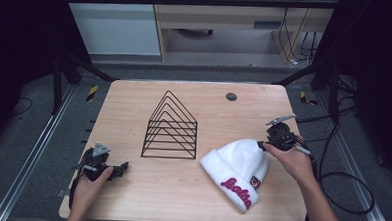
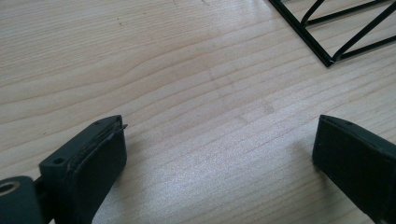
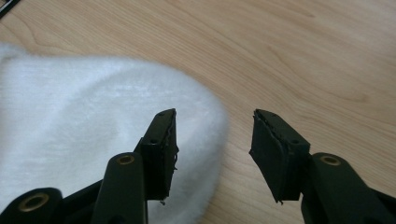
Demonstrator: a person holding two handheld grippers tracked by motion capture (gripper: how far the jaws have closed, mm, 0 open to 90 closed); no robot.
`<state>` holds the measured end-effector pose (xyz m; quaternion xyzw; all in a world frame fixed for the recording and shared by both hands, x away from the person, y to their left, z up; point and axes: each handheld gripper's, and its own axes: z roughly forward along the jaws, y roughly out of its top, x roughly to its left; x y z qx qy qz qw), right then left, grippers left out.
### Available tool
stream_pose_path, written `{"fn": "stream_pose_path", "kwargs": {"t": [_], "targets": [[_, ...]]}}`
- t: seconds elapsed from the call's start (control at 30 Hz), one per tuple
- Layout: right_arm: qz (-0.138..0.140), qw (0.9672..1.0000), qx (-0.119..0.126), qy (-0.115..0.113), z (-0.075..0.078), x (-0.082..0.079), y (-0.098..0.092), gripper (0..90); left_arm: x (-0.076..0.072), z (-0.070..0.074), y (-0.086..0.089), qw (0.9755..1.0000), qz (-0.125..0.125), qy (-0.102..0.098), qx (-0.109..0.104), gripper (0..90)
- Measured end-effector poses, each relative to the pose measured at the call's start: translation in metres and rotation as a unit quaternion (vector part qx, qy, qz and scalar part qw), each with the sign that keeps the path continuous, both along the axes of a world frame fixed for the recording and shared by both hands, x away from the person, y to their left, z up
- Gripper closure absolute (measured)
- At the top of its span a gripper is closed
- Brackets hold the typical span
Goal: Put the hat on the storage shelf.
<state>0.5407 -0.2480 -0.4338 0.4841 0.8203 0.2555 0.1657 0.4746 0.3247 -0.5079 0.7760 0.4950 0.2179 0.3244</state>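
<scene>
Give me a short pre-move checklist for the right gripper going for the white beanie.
1. Right gripper jaws apart, nothing between them: ok.
2. White beanie lies flat on the table, crown toward the right gripper: ok.
3. Jaws astride the fabric: not ok; the beanie's edge lies under one jaw in the right gripper view.
4. Left gripper open over bare wood, apart from the beanie: ok.
5. Black wire rack stands clear of the beanie: ok.
6. Contact between jaws and beanie: cannot tell.

The high view looks forward and down over the whole bench (image 1: 180, 195). Each gripper view rides close above the wood, facing along its 2 jaws; the right one shares the white hat (image 3: 84, 130) with the high view.
</scene>
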Motion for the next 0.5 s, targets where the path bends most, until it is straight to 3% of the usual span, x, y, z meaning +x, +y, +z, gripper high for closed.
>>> {"fn": "stream_pose_path", "kwargs": {"t": [0.5], "targets": [[-0.004, 0.9987, 0.001, 0.051, -0.032, 0.015, 0.011, 49.2, 0.000, 0.000, 0.000, 1.0000, 0.000, 0.000, 0.000, 2.2]]}}
